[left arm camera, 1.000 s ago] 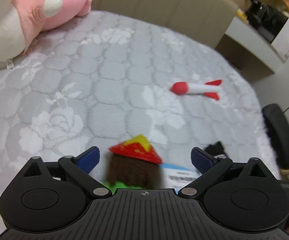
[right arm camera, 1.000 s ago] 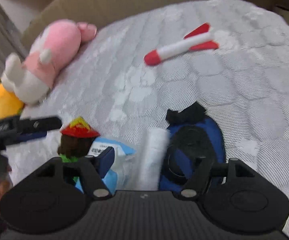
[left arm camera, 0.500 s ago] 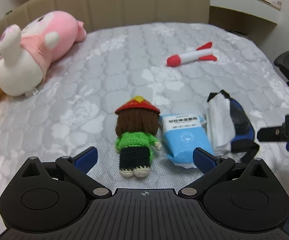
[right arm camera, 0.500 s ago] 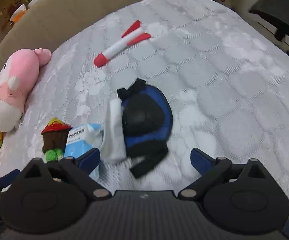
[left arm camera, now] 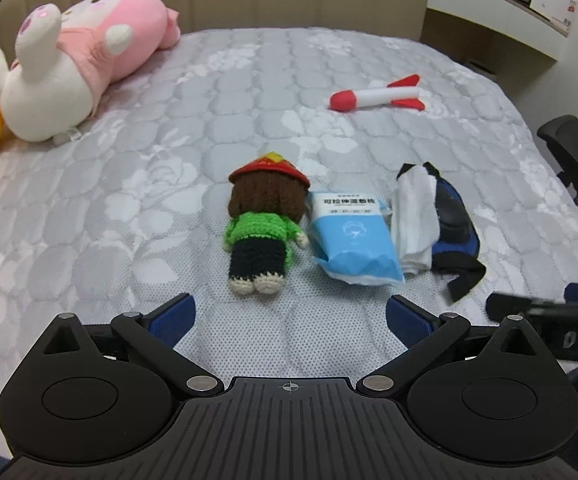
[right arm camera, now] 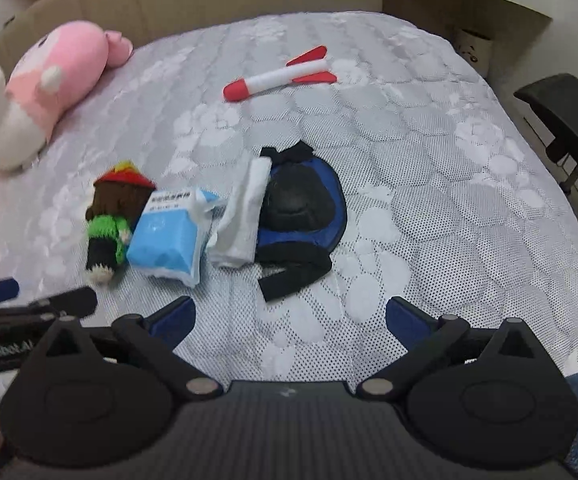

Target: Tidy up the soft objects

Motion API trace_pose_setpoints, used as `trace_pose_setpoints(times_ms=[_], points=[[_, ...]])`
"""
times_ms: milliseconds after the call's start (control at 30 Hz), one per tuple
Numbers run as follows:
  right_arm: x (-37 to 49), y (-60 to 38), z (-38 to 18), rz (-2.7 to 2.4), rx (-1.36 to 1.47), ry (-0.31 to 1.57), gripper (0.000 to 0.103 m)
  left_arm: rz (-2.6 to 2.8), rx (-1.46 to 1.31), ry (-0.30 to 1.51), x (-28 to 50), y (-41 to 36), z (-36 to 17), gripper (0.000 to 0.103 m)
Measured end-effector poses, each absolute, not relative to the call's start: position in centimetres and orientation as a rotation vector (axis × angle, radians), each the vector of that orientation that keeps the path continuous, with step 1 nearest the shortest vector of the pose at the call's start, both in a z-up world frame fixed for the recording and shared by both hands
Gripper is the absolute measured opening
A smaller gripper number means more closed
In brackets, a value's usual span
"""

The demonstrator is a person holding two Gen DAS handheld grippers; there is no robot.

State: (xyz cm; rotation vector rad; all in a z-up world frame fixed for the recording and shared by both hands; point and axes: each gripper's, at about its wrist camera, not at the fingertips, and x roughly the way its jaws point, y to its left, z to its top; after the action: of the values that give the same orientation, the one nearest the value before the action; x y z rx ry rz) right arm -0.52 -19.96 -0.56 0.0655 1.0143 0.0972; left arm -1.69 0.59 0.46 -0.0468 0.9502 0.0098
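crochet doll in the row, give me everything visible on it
The crochet doll lies flat on the quilted mattress, head toward the headboard, feet toward the cameras. Yarn-knit: red hat with yellow tip, brown hair, green top, black trousers, cream feet. Only its back shows; face hidden. It is leftmost in a row, its right side against the blue tissue pack. Neither gripper touches it.

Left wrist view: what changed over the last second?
The left gripper pulled back from the crocheted doll in a red hat and green top, open and holding nothing; the right gripper backed off likewise. The doll, the light blue wipes packet, the folded white cloth and the red and white plush rocket lie as before.
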Motion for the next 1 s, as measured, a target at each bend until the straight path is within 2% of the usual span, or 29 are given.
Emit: trace_pose_setpoints(times_ms=[533, 1000], points=[[-0.40, -19.93, -0.86, 0.118, 0.064, 1.039, 0.102, 0.011, -0.054, 1.003, -1.46, 0.50, -0.24, 0.103], [-0.90, -19.16, -0.09, 0.108, 0.043, 1.003, 0.102, 0.026, -0.120, 0.963, -1.67, 1.44, 0.26, 0.103]])
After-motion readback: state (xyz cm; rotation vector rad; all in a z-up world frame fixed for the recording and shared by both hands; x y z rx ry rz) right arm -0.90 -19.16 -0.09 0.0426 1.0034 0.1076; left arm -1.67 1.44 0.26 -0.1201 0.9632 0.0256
